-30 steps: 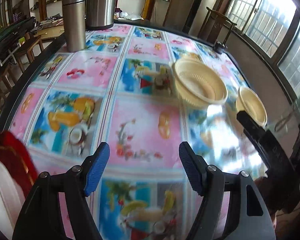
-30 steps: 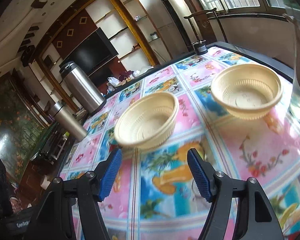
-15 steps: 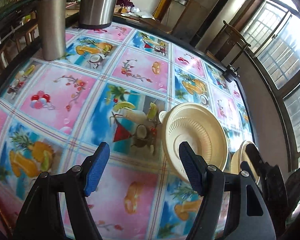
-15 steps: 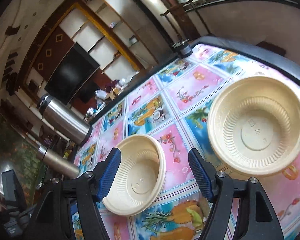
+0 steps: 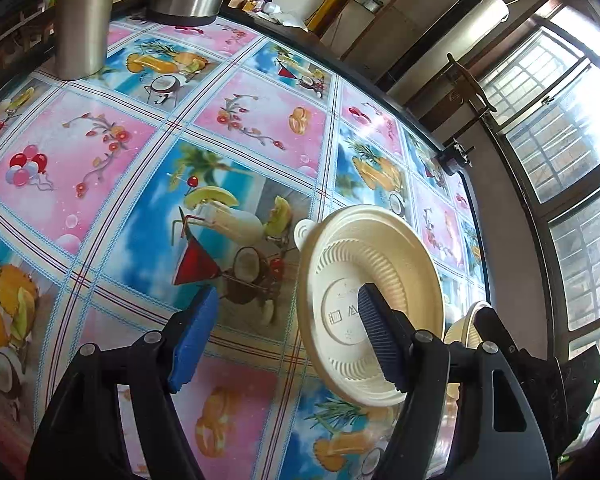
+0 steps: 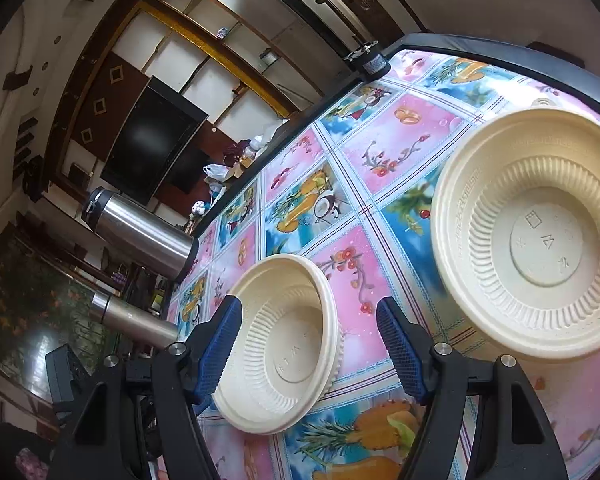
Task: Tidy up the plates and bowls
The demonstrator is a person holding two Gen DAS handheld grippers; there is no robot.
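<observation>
On the table, which wears a glossy cloth printed with pink and blue squares of fruit and cocktails, two cream plastic bowls sit right side up, and both look totally empty, just ribbed walls and a flat stamped bottom.

The left gripper has its blue-padded fingers wide apart, not clamped on anything. One pad hangs over the bare cloth and the other sits over the inside of the first bowl, so the near rim falls between the two fingers. Can't tell if that pad actually touches the bowl floor. A little round tab sticks out from this bowl's far rim.

From the right wrist camera, the right gripper is spread open too. Its fingers straddle the same bowl, with the left-side pad just beside the outer rim and the other pad past the opposite side, over the cloth. No squeeze showing.

The second bowl sits closer to the table's dark rounded edge, apart from the first one, nothing inside it either.

Over by the far edge stand two metal containers: a big steel thermos jug and a slimmer steel flask, near each other. Both are capped, so what's in them can't be seen.
</observation>
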